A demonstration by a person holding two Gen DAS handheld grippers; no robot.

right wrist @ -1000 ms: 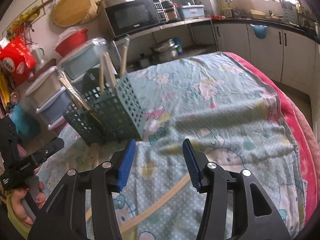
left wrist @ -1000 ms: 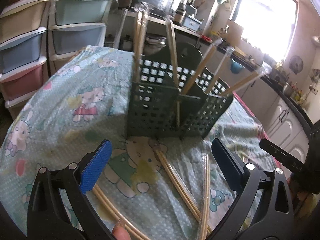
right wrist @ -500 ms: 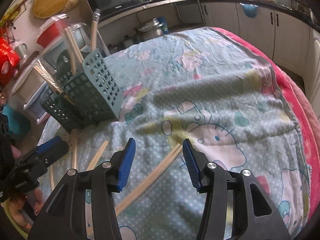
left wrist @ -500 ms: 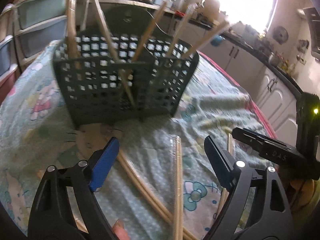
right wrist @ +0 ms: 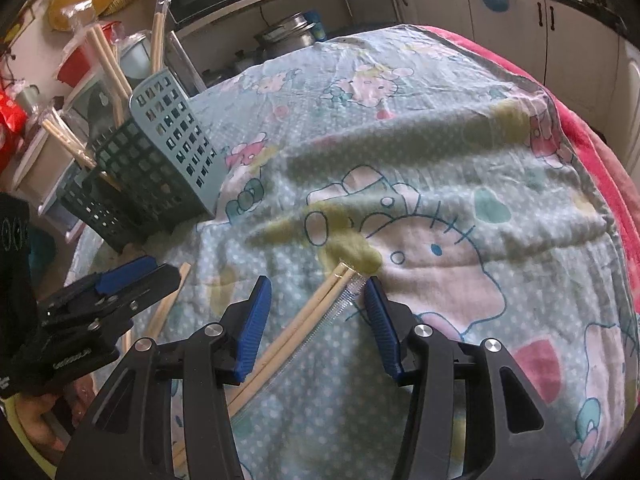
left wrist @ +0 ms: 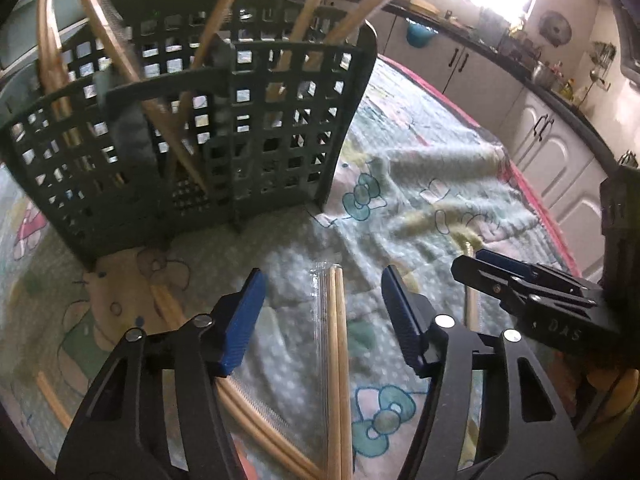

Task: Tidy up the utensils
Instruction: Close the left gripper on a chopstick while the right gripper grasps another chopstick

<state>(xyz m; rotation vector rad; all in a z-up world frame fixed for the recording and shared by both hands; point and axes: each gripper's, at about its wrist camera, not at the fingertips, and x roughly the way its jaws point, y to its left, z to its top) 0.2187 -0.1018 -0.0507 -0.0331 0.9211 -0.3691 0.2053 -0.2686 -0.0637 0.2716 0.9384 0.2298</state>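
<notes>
Chopsticks were straddled by the left gripper and right gripper, jaws released, near the basket.

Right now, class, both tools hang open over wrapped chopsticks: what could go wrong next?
1. The left tool and right tool work close together and could collide.
2. The clear wrapper may slip when pinched.
3. The green basket already holds leaning chopsticks; another pair could snag.
</notes>
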